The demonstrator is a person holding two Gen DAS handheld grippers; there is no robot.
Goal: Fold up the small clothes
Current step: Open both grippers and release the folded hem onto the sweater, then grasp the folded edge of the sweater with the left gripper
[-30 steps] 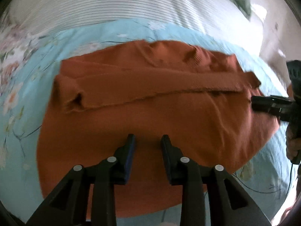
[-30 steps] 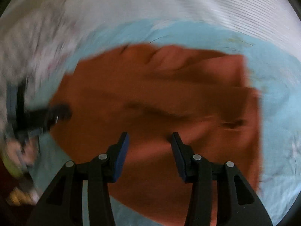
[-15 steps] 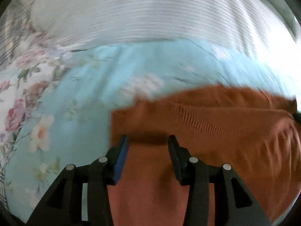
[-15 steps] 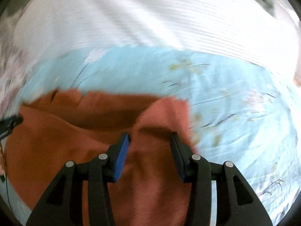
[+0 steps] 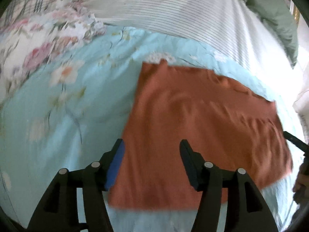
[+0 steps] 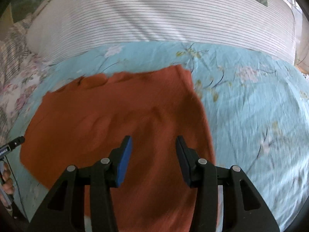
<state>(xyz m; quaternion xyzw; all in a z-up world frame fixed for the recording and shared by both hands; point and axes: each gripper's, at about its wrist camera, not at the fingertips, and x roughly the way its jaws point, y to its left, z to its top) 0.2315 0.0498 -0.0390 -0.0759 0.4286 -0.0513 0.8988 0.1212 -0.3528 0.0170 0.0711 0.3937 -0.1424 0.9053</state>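
Left wrist view: left gripper point(image 5: 151, 154) with jaws spread apart, nothing between them, hanging over the near left edge of the orange garment point(image 5: 197, 131). Garment lies flat in a rough rectangle on the light blue floral sheet point(image 5: 63, 116), slight wrinkles toward its far right side. Striped white bedding point(image 5: 164, 9) beyond the sheet; green pillow point(image 5: 274, 13) at far right. Tip of the other tool shows at the right edge, just beside the garment's right side. Right wrist view: right gripper point(image 6: 154, 154) jaws likewise apart and empty, above the garment's point(image 6: 115, 119) near right portion; its right edge runs just right of the jaws. Blue sheet point(image 6: 251, 106) bare to the right, striped bedding point(image 6: 164, 15) far. Picture is somewhat blurred.
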